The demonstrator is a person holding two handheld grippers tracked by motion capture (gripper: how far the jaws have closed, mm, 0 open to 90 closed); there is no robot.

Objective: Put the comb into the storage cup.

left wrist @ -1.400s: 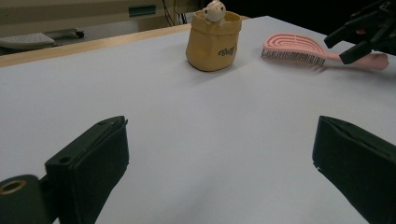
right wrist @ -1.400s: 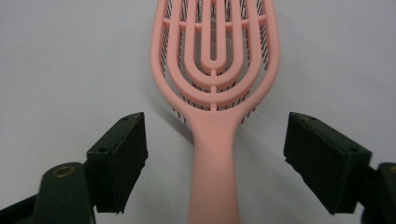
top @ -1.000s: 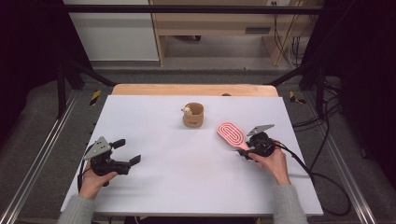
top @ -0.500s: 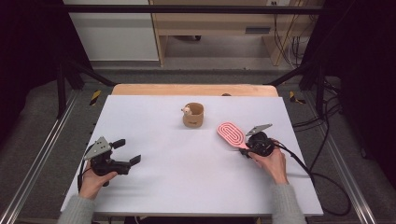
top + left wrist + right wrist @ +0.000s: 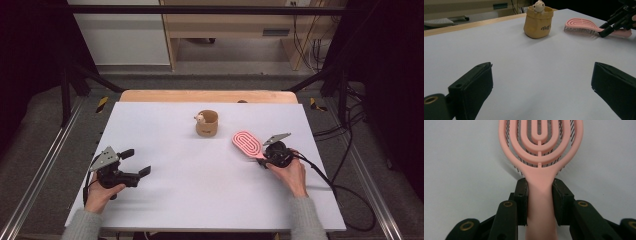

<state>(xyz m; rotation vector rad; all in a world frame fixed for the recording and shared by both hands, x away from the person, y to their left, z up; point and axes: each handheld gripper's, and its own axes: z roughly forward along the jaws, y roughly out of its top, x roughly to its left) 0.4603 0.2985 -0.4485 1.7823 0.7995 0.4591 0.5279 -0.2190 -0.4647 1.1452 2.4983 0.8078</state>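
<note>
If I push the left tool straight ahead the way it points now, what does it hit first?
Probably nothing soon: the left tool faces bare white table. Farther on, the yellow cup sits near that line, though depth is hard to judge.

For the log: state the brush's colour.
Pink brush with dark bristles, clearest in the right gripper view.

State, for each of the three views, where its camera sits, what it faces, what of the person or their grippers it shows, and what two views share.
High view: above the person's side, looking forward and down on the white table; both hands, left gripper and right gripper show.
Left gripper view: between open jaws, facing the tan pouch.
Right gripper view: along jaws closed on the pink hairbrush handle.
Shared: pouch and hairbrush in the high and left gripper views.
</note>
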